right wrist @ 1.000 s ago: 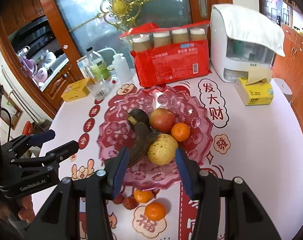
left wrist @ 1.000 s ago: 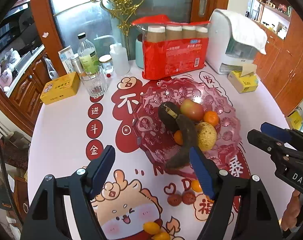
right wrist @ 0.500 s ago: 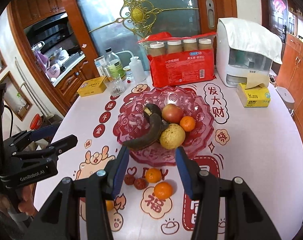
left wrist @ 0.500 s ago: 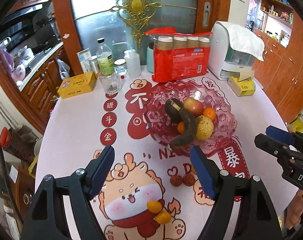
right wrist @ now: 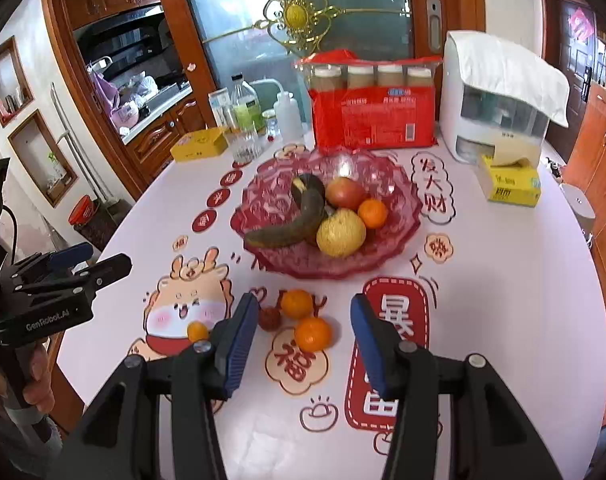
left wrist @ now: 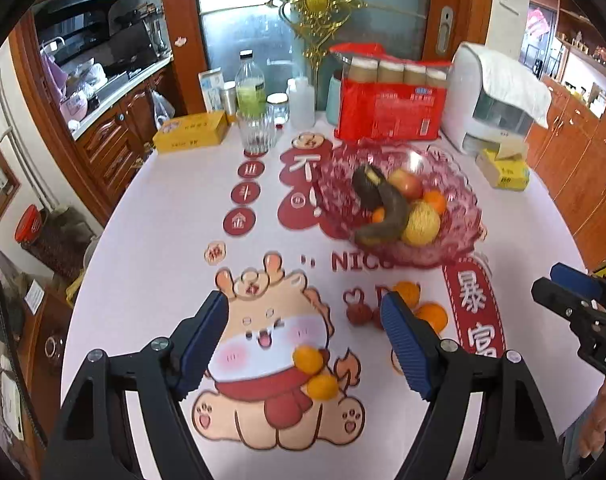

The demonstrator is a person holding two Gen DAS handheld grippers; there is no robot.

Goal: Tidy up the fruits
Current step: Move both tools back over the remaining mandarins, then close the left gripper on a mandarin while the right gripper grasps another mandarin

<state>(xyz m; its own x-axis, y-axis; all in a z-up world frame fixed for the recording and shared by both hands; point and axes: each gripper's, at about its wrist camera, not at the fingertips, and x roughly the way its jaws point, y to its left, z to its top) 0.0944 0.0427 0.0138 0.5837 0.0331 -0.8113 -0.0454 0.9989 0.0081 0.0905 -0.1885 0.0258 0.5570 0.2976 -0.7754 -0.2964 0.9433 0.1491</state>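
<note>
Orange kumquats [left wrist: 307, 359] lie on the worktop [left wrist: 155, 264] between the left gripper [left wrist: 305, 336]'s wide, empty jaws in the left view; the pink fruit bowl [left wrist: 459, 184] sits well beyond. From the right view, two tangerines [right wrist: 312, 333] rest just ahead of the right gripper [right wrist: 305, 330]'s wide, empty jaws, near the bowl.

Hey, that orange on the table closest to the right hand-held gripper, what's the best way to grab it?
Grip the orange across its widest middle, coming down from above and the near side. It is round and sits free on the table, between the open fingers of the right hand-held gripper. Another orange lies just behind, so don't push forward.
</note>
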